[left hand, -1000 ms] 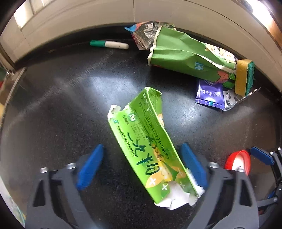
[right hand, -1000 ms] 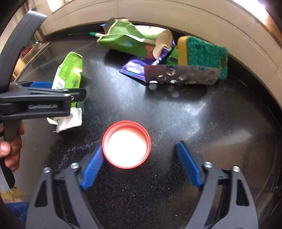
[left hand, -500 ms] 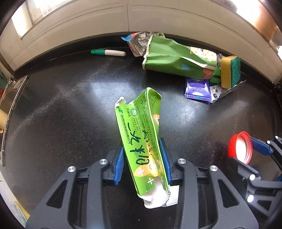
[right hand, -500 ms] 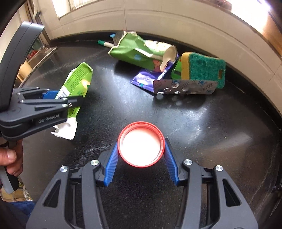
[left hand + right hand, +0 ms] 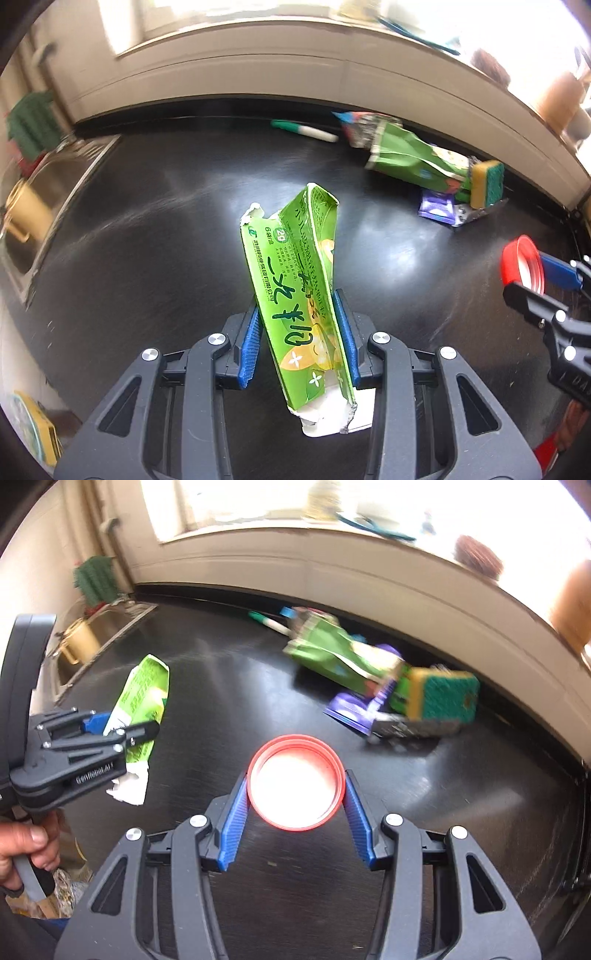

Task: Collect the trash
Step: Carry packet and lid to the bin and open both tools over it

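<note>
Holding the green carton [image 5: 299,295] clenched in your left gripper [image 5: 299,339] above the black desk [image 5: 147,258], your right gripper [image 5: 295,808] grasping the red lid [image 5: 295,781], other wrappers [image 5: 332,657] near the wall.

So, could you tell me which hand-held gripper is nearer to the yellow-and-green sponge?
Right. The right hand-held gripper, shut on the red lid, is closer to the sponge; the left hand-held gripper holds the green carton farther left.

Left tool [image 5: 300,341] clamped on green carton [image 5: 299,288], right tool [image 5: 295,812] pinching red lid [image 5: 295,781], both raised
</note>
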